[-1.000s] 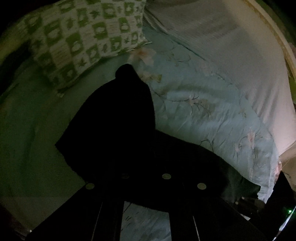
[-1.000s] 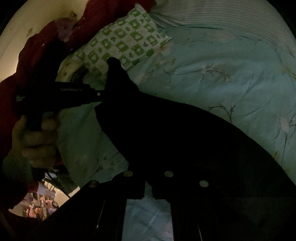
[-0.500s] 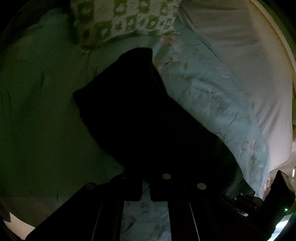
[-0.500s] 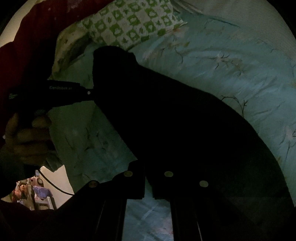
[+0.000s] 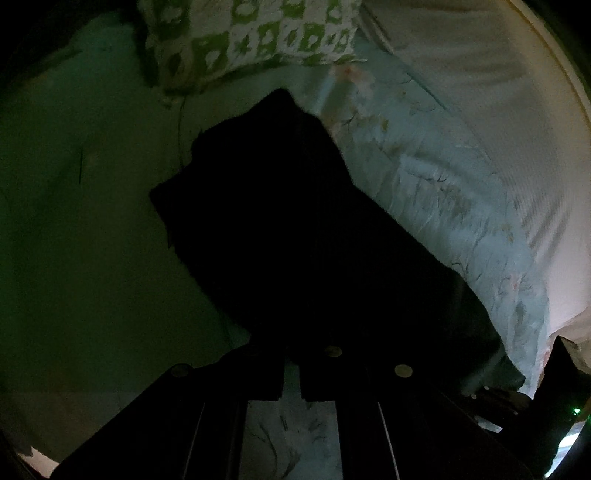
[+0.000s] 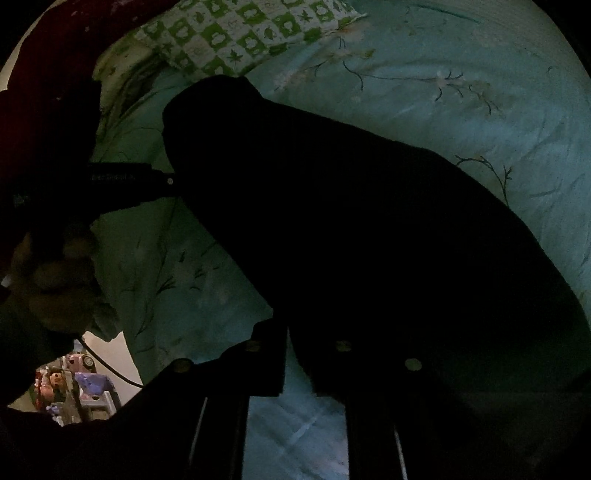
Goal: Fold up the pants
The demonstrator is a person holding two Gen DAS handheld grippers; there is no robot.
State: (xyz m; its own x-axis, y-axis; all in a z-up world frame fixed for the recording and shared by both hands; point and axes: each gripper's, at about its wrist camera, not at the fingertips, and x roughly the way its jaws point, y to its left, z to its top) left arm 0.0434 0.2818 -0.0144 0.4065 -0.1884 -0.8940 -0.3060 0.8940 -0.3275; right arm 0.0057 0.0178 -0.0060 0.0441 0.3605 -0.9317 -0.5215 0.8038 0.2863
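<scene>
The black pants (image 5: 295, 236) hang lifted over a light blue flowered bedspread (image 5: 436, 192); they also fill the right wrist view (image 6: 369, 229). My left gripper (image 5: 291, 380) is shut on the near edge of the pants, its jaws close together. It also shows from the side in the right wrist view (image 6: 162, 181), held by a hand and gripping the pants' left edge. My right gripper (image 6: 299, 369) is shut on the pants' near edge too. The cloth stretches between both grippers.
A green-and-white checked pillow (image 5: 251, 40) lies at the head of the bed, also seen in the right wrist view (image 6: 240, 33). A white ribbed blanket (image 5: 498, 110) lies on the right. A dark red cloth (image 6: 48, 74) is on the left. Floor clutter (image 6: 74, 384) shows beyond the bed's edge.
Both grippers have carried the pants forward toward the pillow; the cloth now covers more of both views. Both grips have held.
</scene>
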